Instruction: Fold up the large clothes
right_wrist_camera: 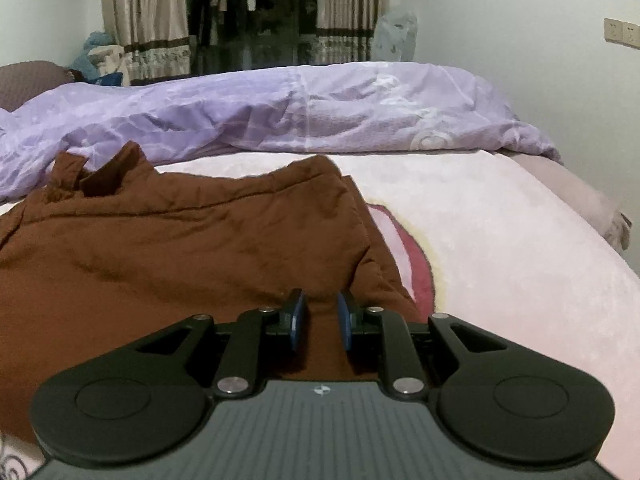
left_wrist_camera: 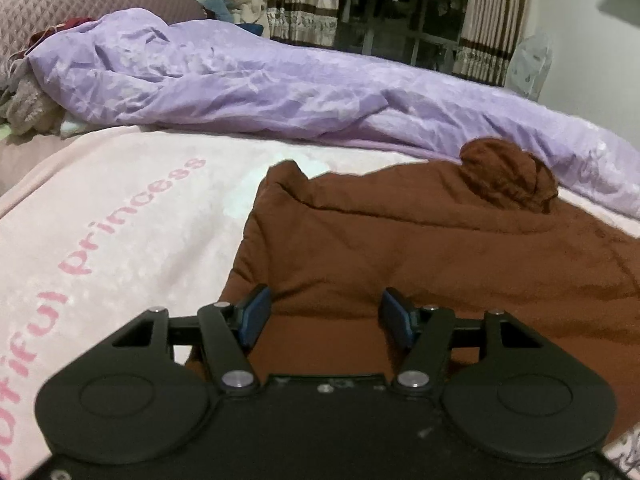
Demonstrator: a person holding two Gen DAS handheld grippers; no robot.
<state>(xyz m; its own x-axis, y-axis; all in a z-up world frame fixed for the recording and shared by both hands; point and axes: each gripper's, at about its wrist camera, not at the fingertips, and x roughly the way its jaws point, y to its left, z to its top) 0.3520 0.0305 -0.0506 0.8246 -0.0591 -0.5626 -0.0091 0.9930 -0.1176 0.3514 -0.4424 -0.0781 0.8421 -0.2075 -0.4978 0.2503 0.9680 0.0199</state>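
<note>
A large brown padded garment lies spread on a pink blanket on the bed. Its bunched hood or collar sits at its far right in the left wrist view. My left gripper is open, jaws wide, over the garment's near left edge, holding nothing. In the right wrist view the garment fills the left and middle. My right gripper has its blue pads partly closed with brown cloth showing in the narrow gap; I cannot tell whether it pinches the cloth.
A crumpled purple quilt runs along the far side of the bed, also in the right wrist view. Pillow and plush toys lie far left. Curtains and a dark window stand behind. The blanket extends right to the bed's edge.
</note>
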